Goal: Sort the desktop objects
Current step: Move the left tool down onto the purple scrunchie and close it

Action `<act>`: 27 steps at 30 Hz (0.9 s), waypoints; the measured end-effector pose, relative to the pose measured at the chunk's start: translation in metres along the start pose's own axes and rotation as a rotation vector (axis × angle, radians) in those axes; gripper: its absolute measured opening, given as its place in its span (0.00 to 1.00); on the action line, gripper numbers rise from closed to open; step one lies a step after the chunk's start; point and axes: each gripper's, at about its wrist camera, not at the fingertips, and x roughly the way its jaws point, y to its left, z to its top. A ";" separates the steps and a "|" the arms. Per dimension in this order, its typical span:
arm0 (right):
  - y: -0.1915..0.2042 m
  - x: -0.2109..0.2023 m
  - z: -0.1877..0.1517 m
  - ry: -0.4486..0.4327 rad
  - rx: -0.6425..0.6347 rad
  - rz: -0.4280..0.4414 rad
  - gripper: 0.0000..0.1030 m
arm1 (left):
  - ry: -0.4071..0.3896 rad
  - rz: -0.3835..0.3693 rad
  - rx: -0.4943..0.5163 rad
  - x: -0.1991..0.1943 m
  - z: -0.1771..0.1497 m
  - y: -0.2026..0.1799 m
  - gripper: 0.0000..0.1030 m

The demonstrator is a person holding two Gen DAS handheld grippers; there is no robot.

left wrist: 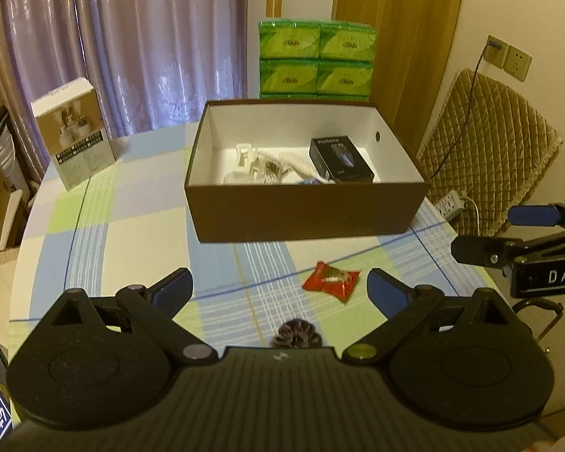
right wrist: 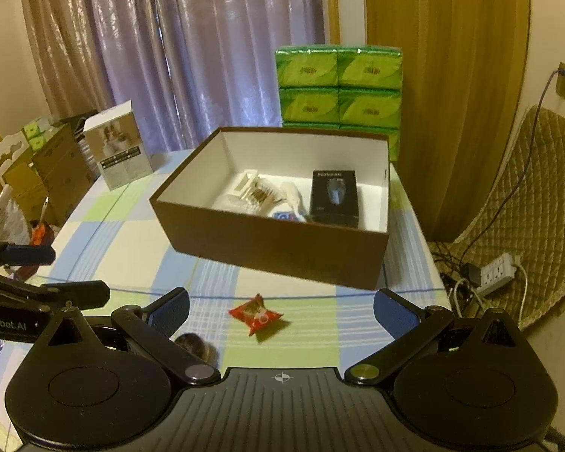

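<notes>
1. Left wrist view: left tongs (left wrist: 280,288) spread wide, nothing between the pads. Red snack packet (left wrist: 331,281) lies flat on the checked surface (left wrist: 105,233), just ahead and a little right of centre. Dark frilly scrunchie (left wrist: 297,334) sits right at the housing edge, half hidden.
2. Right wrist view: right tongs (right wrist: 280,310) equally wide, empty. Packet is dead centre between the fingers and slightly ahead; scrunchie is off toward the left finger (right wrist: 169,310).
3. Brown box (right wrist: 282,241) is open-topped, beyond the packet. Already inside: black carton (right wrist: 333,197), white clip (right wrist: 245,184), pale brush-like items. Two loose things remain outside, so the sort looks mostly done.
4. The two tools sit close together, each visible at the edge of the other's view. Risk: both going for the packet would knock the tools together.
5. Risk: the packet is thin, crinkly and glossy. A shallow approach would likely slide it along the cloth or pinch only a corner, which could slip out on the lift.
6. Risk: pressing down hard could snag the cloth and drag it, shifting the box.
7. Risk: scrunchie lies almost under the left tool; a forward reach would pass over it unseen.
8. Upright white product box (left wrist: 75,132) at far left and green tissue packs (left wrist: 316,60) behind are well apart, no hazard.
</notes>
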 end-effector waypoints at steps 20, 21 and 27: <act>0.005 0.002 -0.047 0.076 0.042 0.000 0.98 | 0.092 -0.026 0.012 0.004 -0.045 0.001 0.95; 0.005 0.003 -0.050 0.085 0.046 -0.001 0.98 | 0.099 -0.026 0.014 0.006 -0.048 0.001 0.95; 0.004 0.010 -0.067 0.141 0.063 -0.011 0.98 | 0.131 -0.030 0.016 0.013 -0.061 -0.001 0.95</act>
